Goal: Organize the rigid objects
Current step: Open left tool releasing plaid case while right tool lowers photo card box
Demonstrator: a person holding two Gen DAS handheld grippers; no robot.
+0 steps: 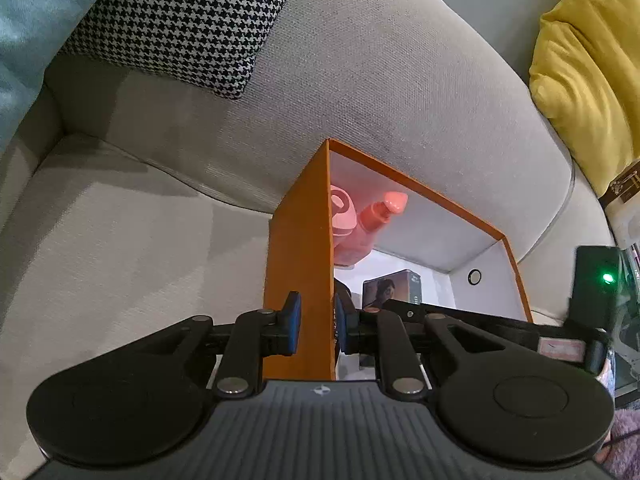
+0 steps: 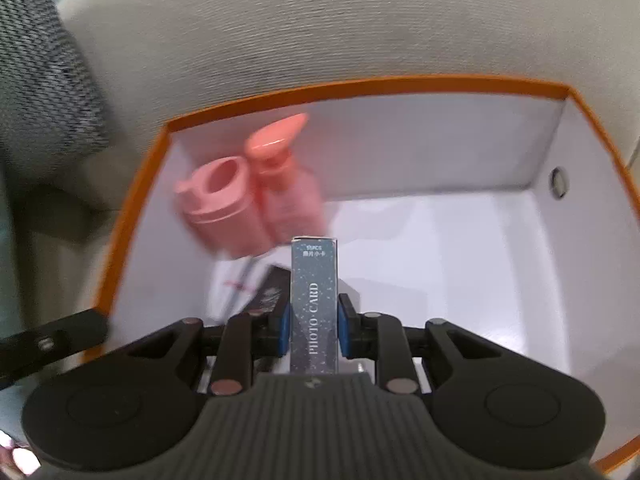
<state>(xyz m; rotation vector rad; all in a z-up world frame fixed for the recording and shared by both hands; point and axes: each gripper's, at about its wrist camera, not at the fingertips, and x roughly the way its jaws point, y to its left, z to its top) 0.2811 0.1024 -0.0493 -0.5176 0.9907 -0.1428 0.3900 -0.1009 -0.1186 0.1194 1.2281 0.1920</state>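
- Nearest the left wrist camera, the left tool (image 1: 316, 330) has its 2 blue pads pinched together on the orange side wall of the box (image 1: 300, 260), 1 pad outside and 1 inside the wall.
- Nearest the right wrist camera, the right tool (image 2: 313, 326) is clamped on a narrow dark speckled card box (image 2: 314, 300), held upright on its thin edge and printed "PHOTO CARD" in pale letters; it hangs inside the orange box, above the white floor.
- The orange box sits on a grey sofa (image 1: 360, 92); it is open at the top, orange outside and along the rim, white inside, with 1 small round hole in 1 wall.
- Inside I count 2 pink things in the far left corner, touching each other: 1 pink bottle (image 2: 288, 184) with a pointed coral cap and 1 pink round container (image 2: 218, 196) with a ring-shaped top.
- On the box floor lie flat items, partly hidden behind the right tool: 1 white packet (image 2: 234, 284) and 1 dark card (image 2: 272, 292).
- On the sofa I count 3 cushions: 1 houndstooth cushion (image 1: 180, 20), 1 yellow cushion (image 1: 588, 76), 1 pale blue cushion (image 1: 28, 28).
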